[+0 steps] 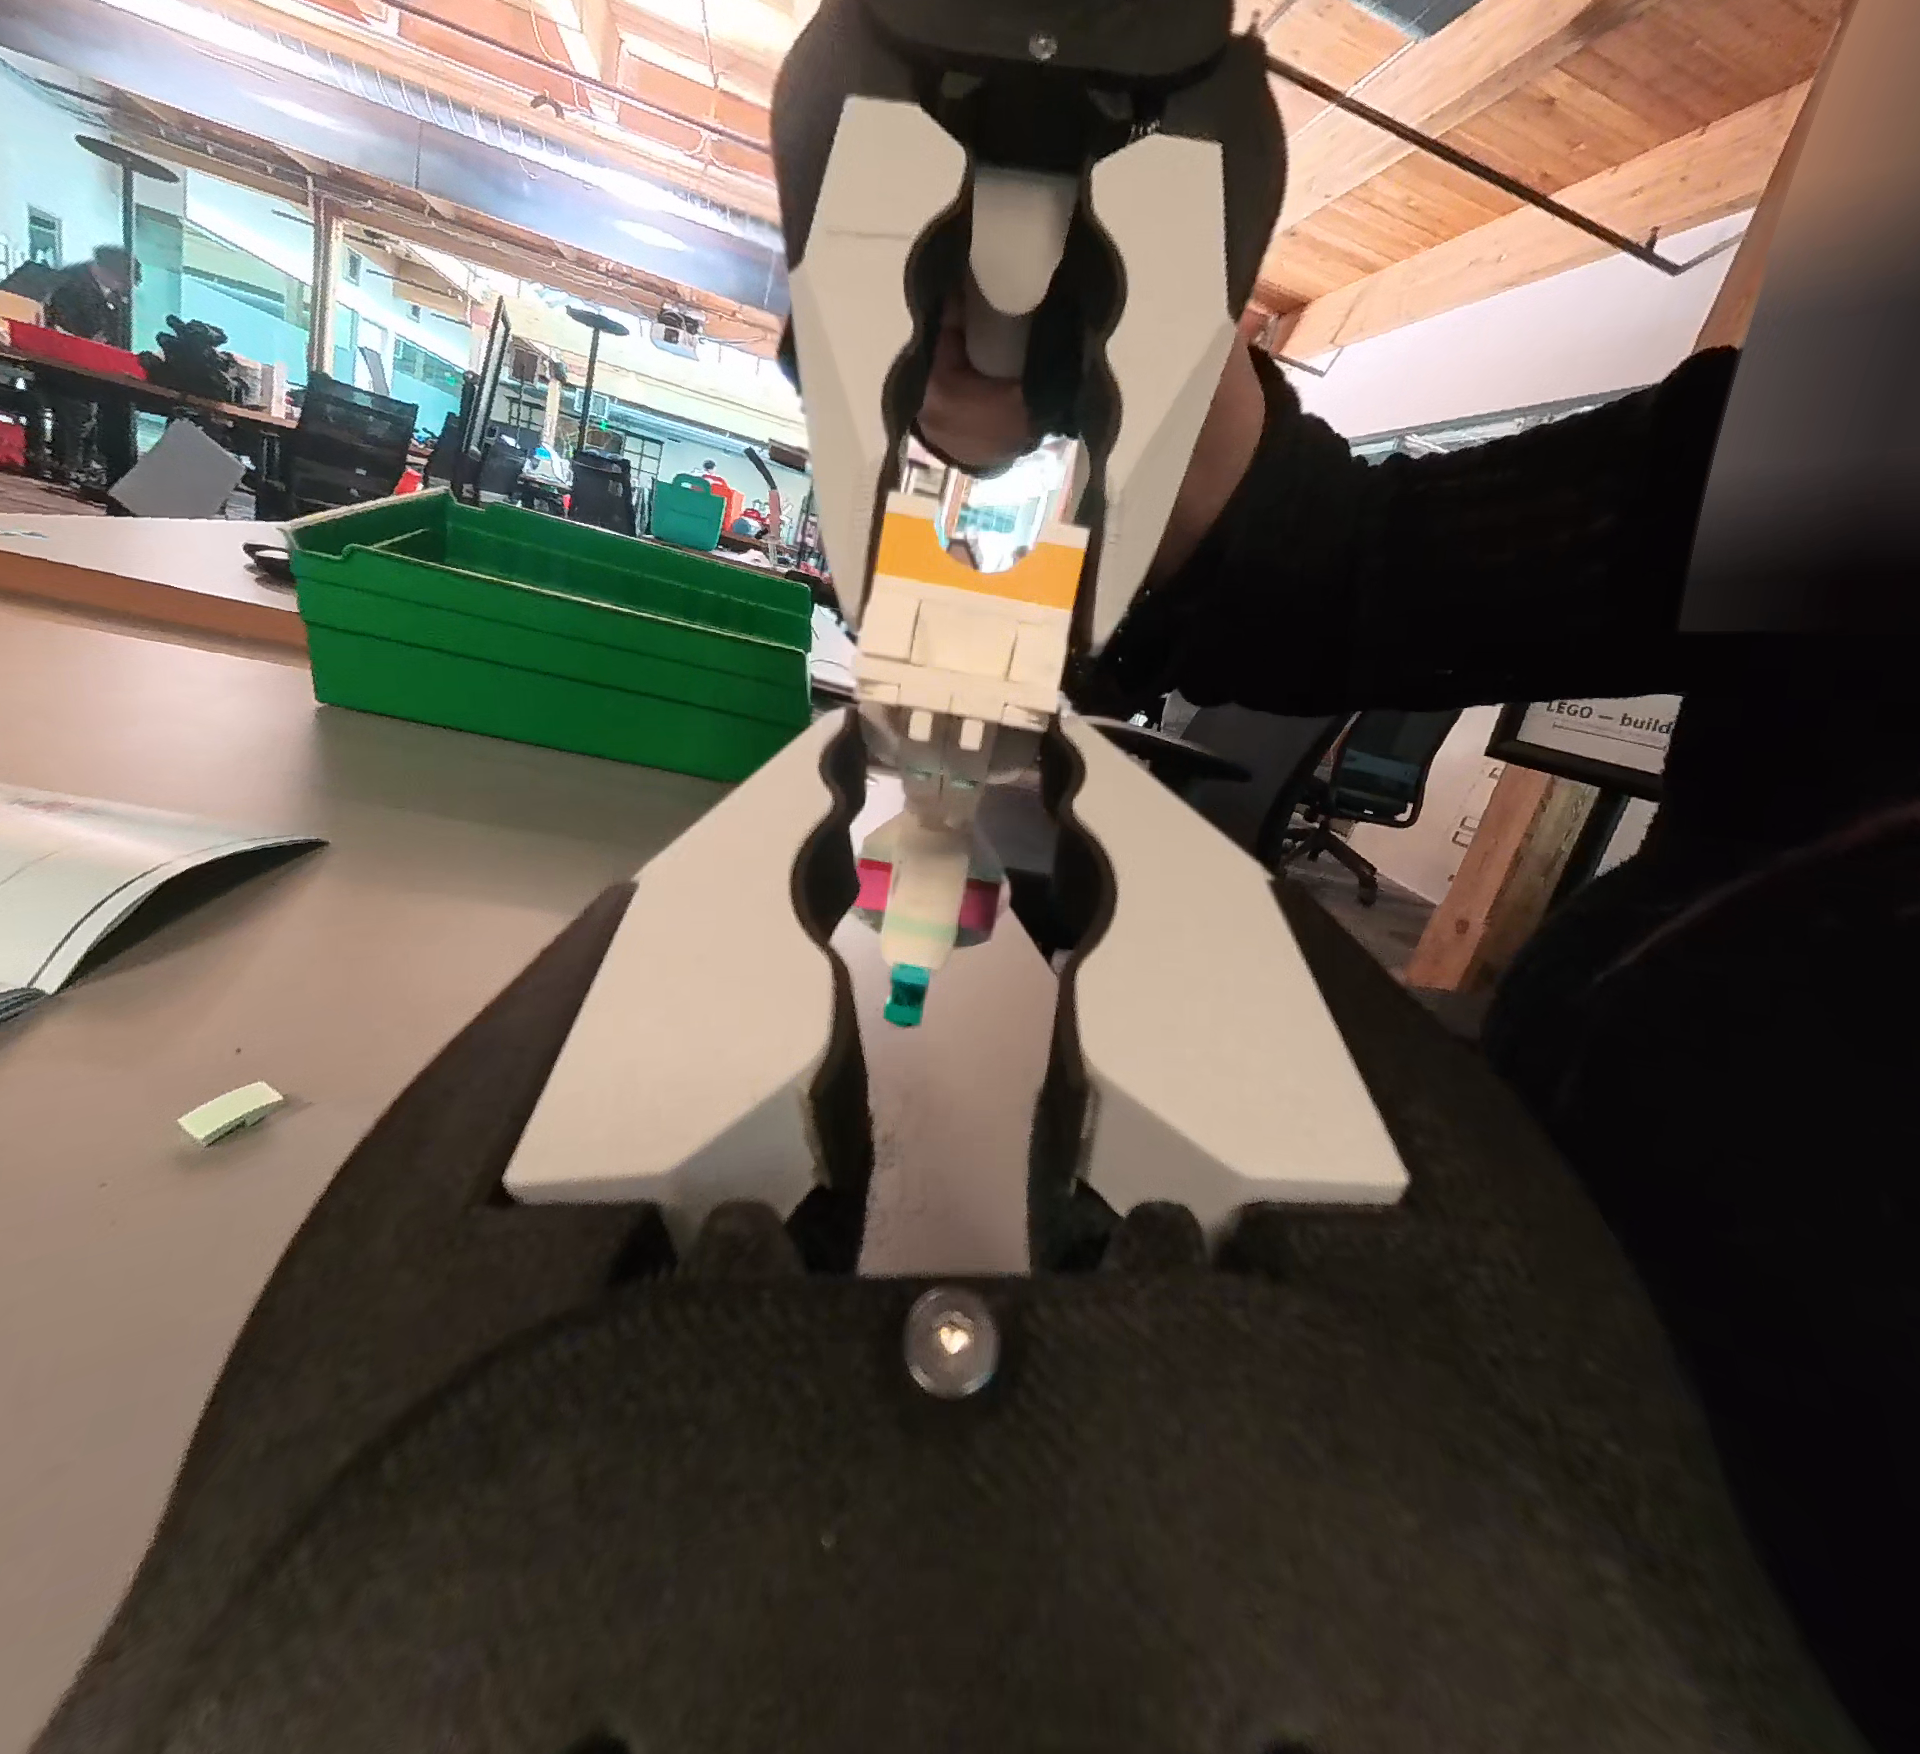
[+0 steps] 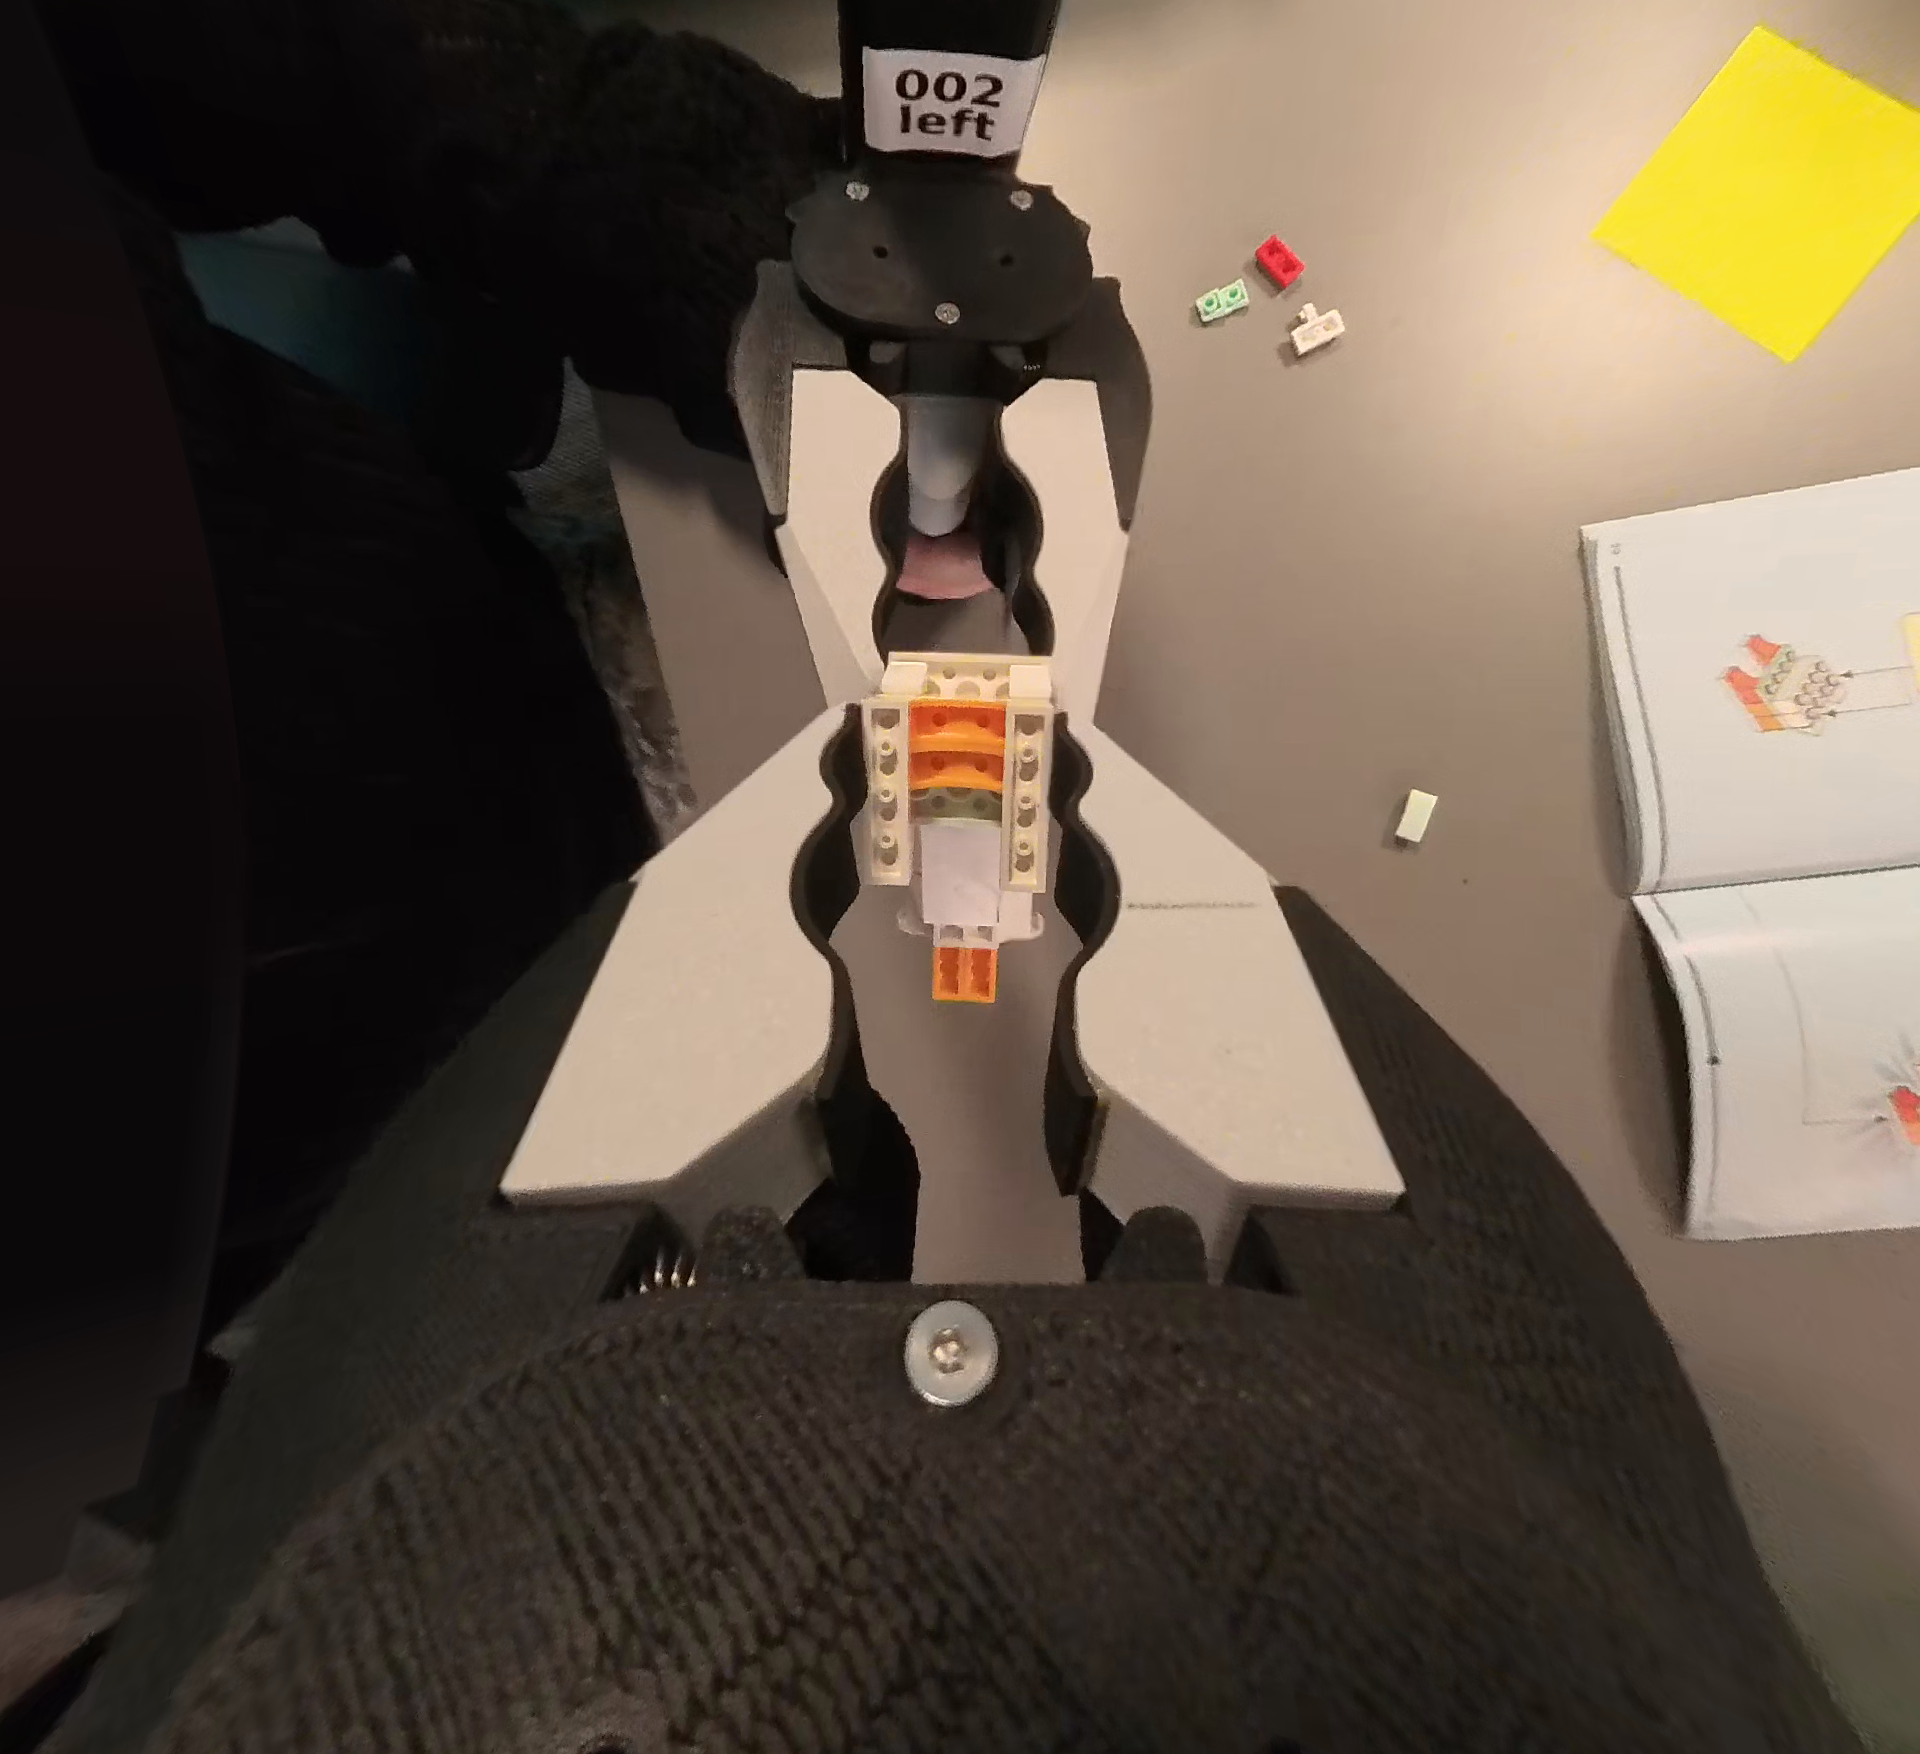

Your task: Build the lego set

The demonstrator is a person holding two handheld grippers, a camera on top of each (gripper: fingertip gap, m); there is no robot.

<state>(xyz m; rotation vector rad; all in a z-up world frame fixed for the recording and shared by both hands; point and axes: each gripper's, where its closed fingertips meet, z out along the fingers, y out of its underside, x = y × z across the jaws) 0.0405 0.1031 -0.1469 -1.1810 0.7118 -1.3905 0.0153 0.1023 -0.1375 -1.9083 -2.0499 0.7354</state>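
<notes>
A small lego model of white and orange bricks hangs above the table, held from both ends. My left gripper is shut on its lower part, where a white, pink and teal section reaches back between the fingers. My right gripper comes down from above, tip to tip with the left, shut on the white and orange part. In the right wrist view the right gripper clamps the model, with its white beams, orange curved pieces and orange tip. The left gripper meets it from the far side.
Stacked green bins stand on the grey table. An open instruction booklet lies at the right. Nearby lie a pale green piece, a red brick, a green plate, a white piece and a yellow sheet. The grippers are tip to tip, or close to it.
</notes>
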